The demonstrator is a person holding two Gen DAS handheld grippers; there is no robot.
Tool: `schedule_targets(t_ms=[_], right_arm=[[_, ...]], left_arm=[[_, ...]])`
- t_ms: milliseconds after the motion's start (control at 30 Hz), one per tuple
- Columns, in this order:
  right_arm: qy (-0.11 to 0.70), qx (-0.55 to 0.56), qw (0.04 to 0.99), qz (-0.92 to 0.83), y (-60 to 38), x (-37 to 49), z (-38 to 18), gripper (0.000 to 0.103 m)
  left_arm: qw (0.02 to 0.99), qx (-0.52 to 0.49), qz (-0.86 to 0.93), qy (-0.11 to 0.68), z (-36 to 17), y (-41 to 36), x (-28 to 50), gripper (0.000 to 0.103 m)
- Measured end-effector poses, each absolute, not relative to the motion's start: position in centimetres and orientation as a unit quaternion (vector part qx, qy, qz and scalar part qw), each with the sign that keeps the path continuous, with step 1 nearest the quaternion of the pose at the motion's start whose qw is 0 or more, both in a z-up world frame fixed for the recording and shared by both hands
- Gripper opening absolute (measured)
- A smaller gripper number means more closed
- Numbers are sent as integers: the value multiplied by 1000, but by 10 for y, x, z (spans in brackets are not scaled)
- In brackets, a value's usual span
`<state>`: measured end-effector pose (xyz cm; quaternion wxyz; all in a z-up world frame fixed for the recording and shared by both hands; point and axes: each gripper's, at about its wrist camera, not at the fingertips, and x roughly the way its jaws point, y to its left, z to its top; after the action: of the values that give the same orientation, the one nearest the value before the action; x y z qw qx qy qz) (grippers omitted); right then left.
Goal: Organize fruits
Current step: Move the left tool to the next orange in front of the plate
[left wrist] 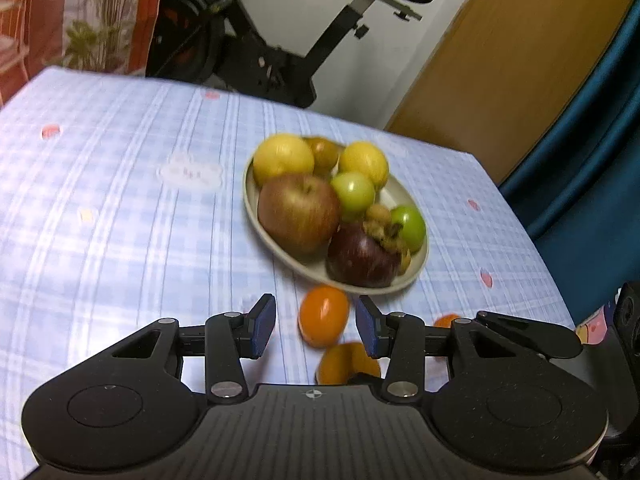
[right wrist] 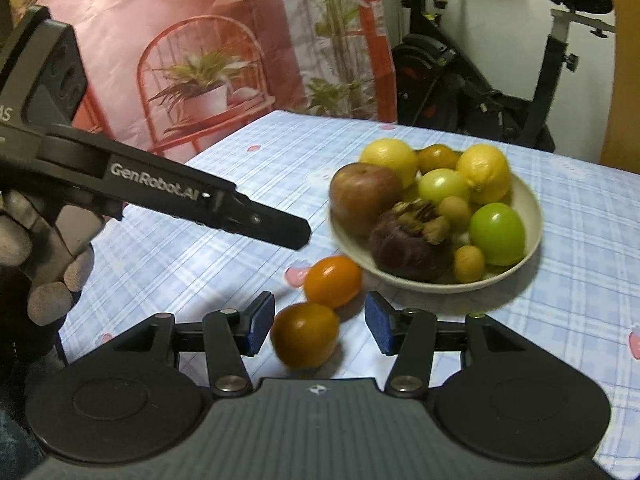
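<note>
A beige plate (left wrist: 416,276) (right wrist: 532,204) holds several fruits: a large red apple (left wrist: 298,212) (right wrist: 362,198), two lemons, green fruits, a dark mangosteen (left wrist: 362,256) (right wrist: 408,246) and small longans. Two small oranges lie on the cloth in front of the plate. My left gripper (left wrist: 316,328) is open, with one orange (left wrist: 323,316) between its fingertips and the other orange (left wrist: 346,364) just below. My right gripper (right wrist: 320,326) is open around the nearer orange (right wrist: 305,334); the farther orange (right wrist: 333,281) lies just beyond. The left gripper's body (right wrist: 168,196) shows in the right wrist view.
The table wears a blue checked cloth (left wrist: 120,200) (right wrist: 560,320). An exercise bike (left wrist: 280,60) (right wrist: 500,92) stands behind the table. A wooden door (left wrist: 500,72) and a blue curtain (left wrist: 592,160) are at right. A printed backdrop (right wrist: 220,60) hangs at left.
</note>
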<state>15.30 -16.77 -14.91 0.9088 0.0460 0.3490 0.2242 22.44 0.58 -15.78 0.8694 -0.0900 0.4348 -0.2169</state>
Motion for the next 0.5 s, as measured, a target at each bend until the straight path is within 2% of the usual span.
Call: schedule_targets(t_ms=[467,500], right_arm=[[376,39,894,239,-159,155,-164,53],[378,39,894,237,-159,156,-165,53]], left_arm=[[853,-67,-250,453,-177,-8,210,47],[853,-63,-252,453,-179,-9,209,50]])
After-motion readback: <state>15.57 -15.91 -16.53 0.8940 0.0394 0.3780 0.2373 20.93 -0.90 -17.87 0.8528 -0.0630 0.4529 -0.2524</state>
